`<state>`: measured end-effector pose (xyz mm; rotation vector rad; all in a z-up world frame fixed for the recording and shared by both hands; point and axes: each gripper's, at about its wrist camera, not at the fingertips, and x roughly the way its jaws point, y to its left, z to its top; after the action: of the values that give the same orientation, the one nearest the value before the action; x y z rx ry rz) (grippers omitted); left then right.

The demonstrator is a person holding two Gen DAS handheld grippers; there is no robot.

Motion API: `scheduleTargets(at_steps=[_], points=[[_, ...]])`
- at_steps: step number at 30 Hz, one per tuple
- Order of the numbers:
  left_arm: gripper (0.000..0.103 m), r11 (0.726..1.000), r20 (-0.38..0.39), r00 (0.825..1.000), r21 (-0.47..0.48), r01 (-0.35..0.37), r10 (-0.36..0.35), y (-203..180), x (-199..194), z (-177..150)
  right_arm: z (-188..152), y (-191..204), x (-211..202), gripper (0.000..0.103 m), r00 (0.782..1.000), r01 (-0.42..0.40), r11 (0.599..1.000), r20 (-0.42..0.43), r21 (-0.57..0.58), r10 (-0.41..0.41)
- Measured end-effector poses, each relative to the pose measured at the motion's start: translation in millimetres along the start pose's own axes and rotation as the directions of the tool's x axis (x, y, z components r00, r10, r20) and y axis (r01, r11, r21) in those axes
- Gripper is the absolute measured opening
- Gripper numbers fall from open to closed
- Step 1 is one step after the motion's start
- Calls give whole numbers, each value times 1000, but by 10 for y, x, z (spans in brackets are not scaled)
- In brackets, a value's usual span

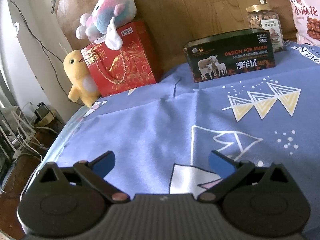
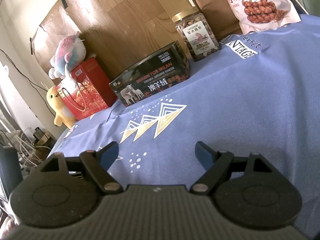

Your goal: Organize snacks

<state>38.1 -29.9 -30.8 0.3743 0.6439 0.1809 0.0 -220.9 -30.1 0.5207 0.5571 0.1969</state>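
Observation:
A black tin box (image 1: 230,57) with sheep pictures stands at the back of the blue cloth-covered table (image 1: 160,124); it also shows in the right wrist view (image 2: 152,82). Behind it stands a clear jar of nuts (image 1: 264,25) (image 2: 197,35) with a gold lid. A pink bag of fried dough twists (image 1: 304,12) (image 2: 258,2) leans at the far right. My left gripper (image 1: 162,161) is open and empty, low over the cloth. My right gripper (image 2: 157,152) is open and empty too, well short of the snacks.
A red gift bag (image 1: 124,64) (image 2: 86,88) stands at the back left, with a pastel plush toy (image 1: 108,18) on top and a yellow duck plush (image 1: 80,76) beside it. A wooden board (image 1: 190,10) backs the table. Cables and clutter (image 1: 24,128) lie on the floor left.

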Motion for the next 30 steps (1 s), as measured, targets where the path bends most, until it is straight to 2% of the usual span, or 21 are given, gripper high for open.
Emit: scheduleTargets(at_steps=[13, 30], points=[[103, 999, 12, 999, 9, -33, 33, 21, -11, 5, -2, -1, 2, 85, 1000, 0, 1000, 1, 0, 0], [103, 999, 7, 999, 16, -42, 42, 19, 6, 1, 2, 6, -1, 86, 1000, -4, 1000, -1, 1, 4]])
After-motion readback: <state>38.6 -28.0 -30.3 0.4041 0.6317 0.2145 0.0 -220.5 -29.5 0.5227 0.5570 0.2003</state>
